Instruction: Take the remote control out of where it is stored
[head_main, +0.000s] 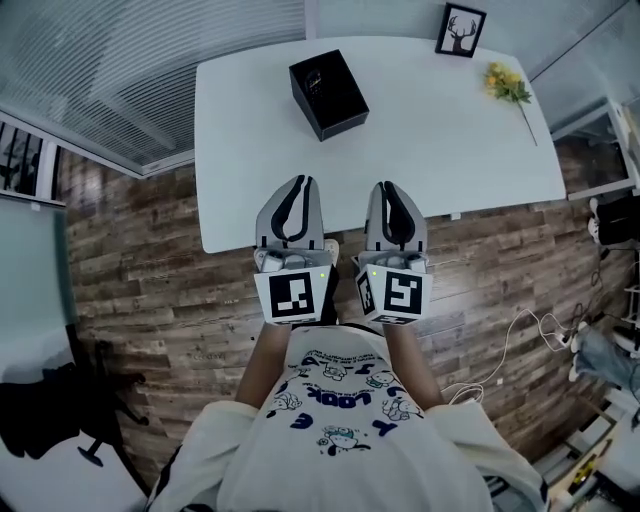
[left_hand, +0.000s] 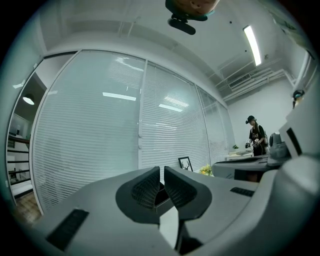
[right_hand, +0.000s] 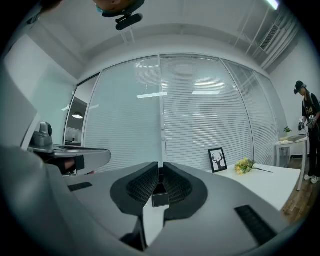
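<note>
Head view: left gripper (head_main: 298, 185) and right gripper (head_main: 392, 190) side by side, pointing level, tips just over the near edge of the white table (head_main: 240, 150). Closed black box (head_main: 328, 94) ahead of both, well apart. No remote in sight, probably inside the box.

Left gripper view: jaws clenched on nothing, likely only approaching.

Right gripper view: jaws likewise pressed together, empty. Picture frame (right_hand: 217, 160) and flowers (right_hand: 244, 165) beyond, to their right.

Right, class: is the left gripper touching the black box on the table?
Apart. The head view shows the left gripper stopping short of the black box, with a plain stretch of bare white table between them.
</note>
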